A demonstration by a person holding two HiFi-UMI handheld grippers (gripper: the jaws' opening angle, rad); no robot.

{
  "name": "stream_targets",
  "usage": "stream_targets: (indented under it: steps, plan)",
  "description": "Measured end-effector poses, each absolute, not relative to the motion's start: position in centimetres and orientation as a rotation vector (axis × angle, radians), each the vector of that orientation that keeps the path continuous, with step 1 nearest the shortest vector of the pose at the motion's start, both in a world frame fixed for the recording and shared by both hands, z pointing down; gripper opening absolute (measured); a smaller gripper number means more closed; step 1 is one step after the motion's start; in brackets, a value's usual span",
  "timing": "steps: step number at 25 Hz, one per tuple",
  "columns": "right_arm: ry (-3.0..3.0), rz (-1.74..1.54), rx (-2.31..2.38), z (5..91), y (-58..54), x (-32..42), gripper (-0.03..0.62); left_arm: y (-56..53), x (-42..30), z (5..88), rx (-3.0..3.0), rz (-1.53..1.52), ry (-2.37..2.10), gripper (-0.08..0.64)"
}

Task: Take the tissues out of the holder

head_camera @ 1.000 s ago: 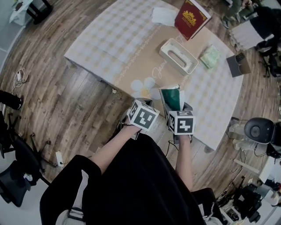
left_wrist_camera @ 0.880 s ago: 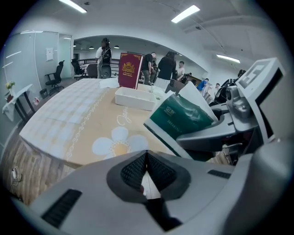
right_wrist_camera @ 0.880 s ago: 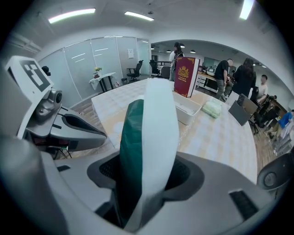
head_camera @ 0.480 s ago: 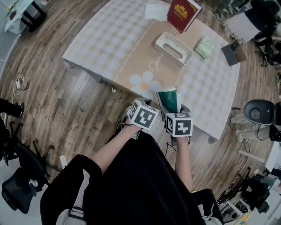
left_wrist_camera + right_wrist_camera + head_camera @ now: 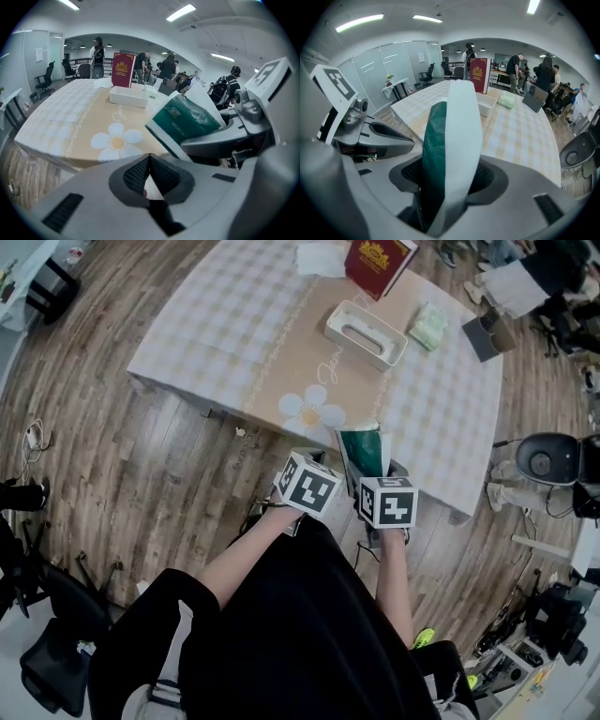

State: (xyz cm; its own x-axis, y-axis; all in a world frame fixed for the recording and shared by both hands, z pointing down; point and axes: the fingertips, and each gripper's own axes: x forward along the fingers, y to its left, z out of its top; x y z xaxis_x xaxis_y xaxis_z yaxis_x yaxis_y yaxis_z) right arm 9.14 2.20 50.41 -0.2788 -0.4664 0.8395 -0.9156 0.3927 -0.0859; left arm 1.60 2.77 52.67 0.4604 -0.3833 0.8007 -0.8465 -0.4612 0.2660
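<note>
Tissues in a green and white pack (image 5: 450,122) stand up on edge between the two jaws of the right claw (image 5: 450,180). The jaws are partly open and press on both flat sides of the pack, so the right claw has hold of it. The pack sticks up well past the jaws. In the head view it is held by the near edge of the desk (image 5: 234,324), well apart from the holder (image 5: 366,334). The holder is a white box with a long slot in its top, and it lies far back on the desk. The left claw (image 5: 149,161) is just beside the right one, on its left. Its two jaws are pushed together at the tips and no thing can be seen between them. From the left gripper view the green side of the pack, with some white print on it, shows up to the right. The desk has a cloth with pale squares and a tan strip down the middle. A big white flower (image 5: 312,411) with a yellow middle is drawn on the strip, between the holder and the claws. A red book (image 5: 380,259) stands up just behind the holder. A small light green pack (image 5: 428,326) lies just to the right of the holder. Something white and soft (image 5: 321,259) lies to the left of the red book. The floor (image 5: 141,474) under the desk is brown wood. People stand far behind the desk.
</note>
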Motion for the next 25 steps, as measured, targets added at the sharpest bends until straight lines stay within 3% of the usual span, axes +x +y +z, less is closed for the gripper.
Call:
stream_targets:
  steps: [13, 25]
  plan:
    - [-1.777, 0.882, 1.374, 50.1, 8.3, 9.1, 0.262, 7.1, 1.4, 52.3, 2.131, 0.928, -0.864, 0.008]
    - [-1.727, 0.973, 1.474, 51.2, 10.9, 13.7, 0.262, 9.0, 5.6, 53.1, 2.126, 1.008, -0.763, 0.008]
